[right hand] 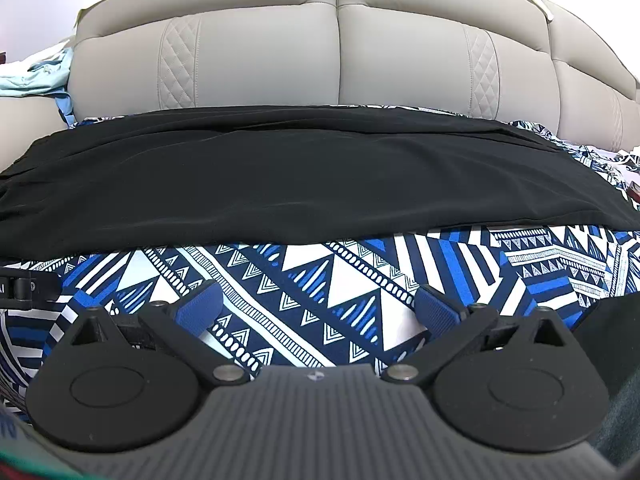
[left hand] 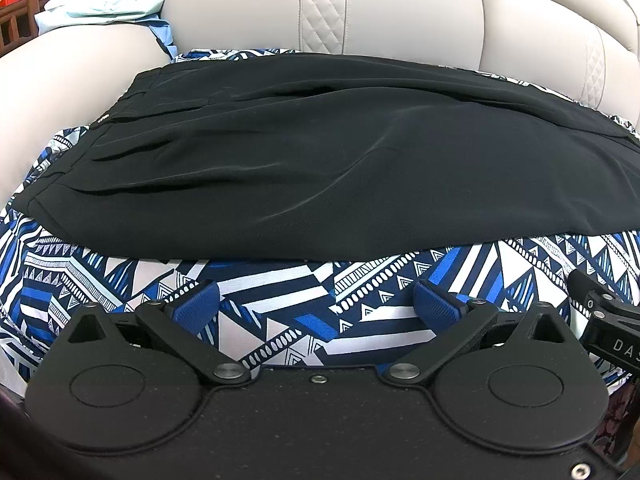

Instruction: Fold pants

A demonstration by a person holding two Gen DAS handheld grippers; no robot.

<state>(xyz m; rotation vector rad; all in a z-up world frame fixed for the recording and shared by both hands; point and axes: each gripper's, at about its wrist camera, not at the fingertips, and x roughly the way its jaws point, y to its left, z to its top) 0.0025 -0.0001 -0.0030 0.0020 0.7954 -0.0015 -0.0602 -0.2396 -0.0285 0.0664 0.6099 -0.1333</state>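
Black pants [left hand: 320, 168] lie flat across a blue-and-white patterned cloth [left hand: 280, 300] on the sofa seat, waistband toward the left. The right wrist view shows the same pants [right hand: 300, 184] stretching from edge to edge. My left gripper [left hand: 316, 304] stands open over the patterned cloth, just short of the pants' near edge, with nothing between its blue pads [left hand: 200, 304]. Likewise open and empty, my right gripper [right hand: 316, 308] hovers over the cloth [right hand: 340, 280] in front of the pants. Part of the right gripper [left hand: 608, 320] shows at the left view's right edge.
A beige leather sofa backrest [right hand: 340, 60] rises right behind the pants. Light blue clothes [left hand: 108, 4] are heaped on the sofa arm at the far left. A wooden piece of furniture [left hand: 16, 20] stands beyond that arm.
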